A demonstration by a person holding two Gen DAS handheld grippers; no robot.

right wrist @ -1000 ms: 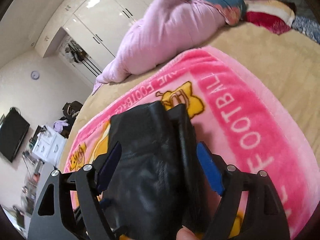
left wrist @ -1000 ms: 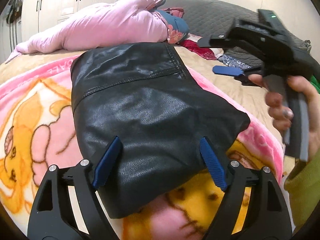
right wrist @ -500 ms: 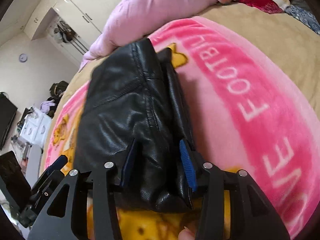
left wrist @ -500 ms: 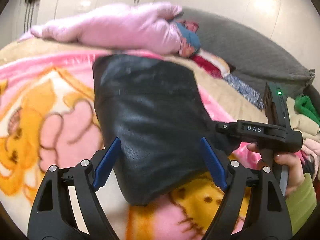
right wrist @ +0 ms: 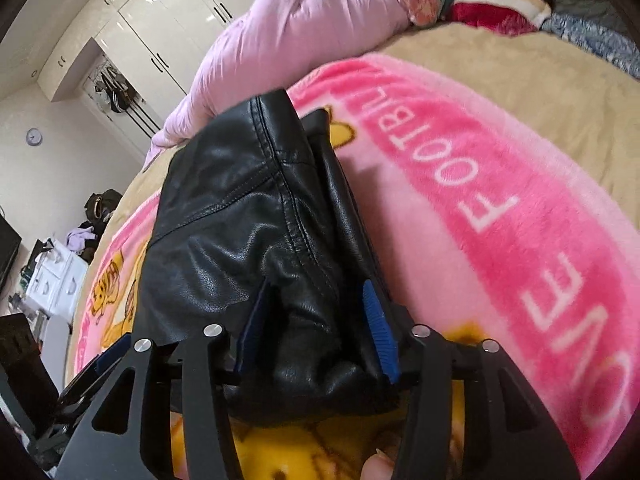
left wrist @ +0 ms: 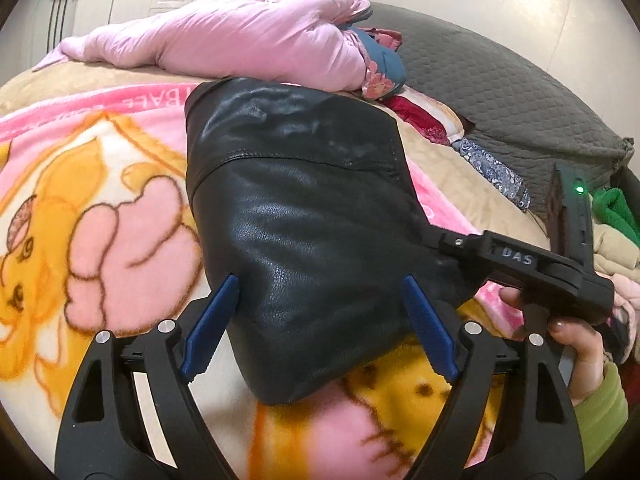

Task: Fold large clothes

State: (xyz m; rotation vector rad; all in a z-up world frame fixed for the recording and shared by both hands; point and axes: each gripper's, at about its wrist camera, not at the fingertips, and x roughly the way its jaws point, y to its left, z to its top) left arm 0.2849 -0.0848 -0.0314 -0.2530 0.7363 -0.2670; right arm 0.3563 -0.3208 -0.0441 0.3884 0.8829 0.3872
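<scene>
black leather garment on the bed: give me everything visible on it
The black leather garment looks like glossy, grained leather with stitched seams and a panel line across its upper part. It is folded into a thick, compact bundle lying on the pink cartoon blanket, its layered edges showing in the right wrist view. The right gripper has its blue pads around the bundle's near corner, jaws just eased slightly wider. The left gripper hovers open over the near end.

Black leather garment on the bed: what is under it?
The leather garment lies folded on a pink cartoon blanket, which spreads over a beige bedcover. The blanket's print directly beneath the garment is covered and cannot be seen.
</scene>
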